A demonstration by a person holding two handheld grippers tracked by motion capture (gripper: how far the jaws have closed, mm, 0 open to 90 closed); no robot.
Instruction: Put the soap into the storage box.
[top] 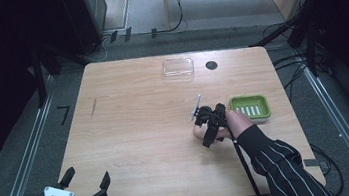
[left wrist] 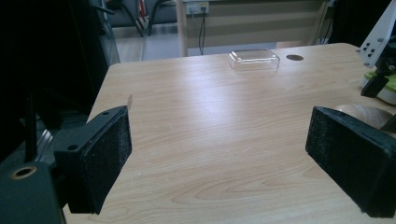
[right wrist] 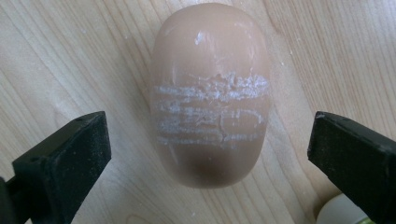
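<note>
A tan oval bar of soap (right wrist: 210, 93), with white scrape lines across its top, lies flat on the wooden table (top: 136, 128). My right gripper (right wrist: 210, 140) hovers straight over it, open, one black pad on each side and neither touching. In the high view the right gripper (top: 209, 126) is right of the table's middle, with the soap (top: 197, 132) peeking out beneath it. A green soap dish (top: 249, 107) with white ridges sits just to its right. My left gripper (top: 87, 178) rests open at the table's near left edge, nothing between its pads (left wrist: 109, 154).
A clear plastic box (top: 178, 69) stands near the far edge, beside a round black hole (top: 211, 65) in the tabletop. A cable trails from the right gripper down past the striped sleeve (top: 281, 165). Bare wood spreads across the table's left half.
</note>
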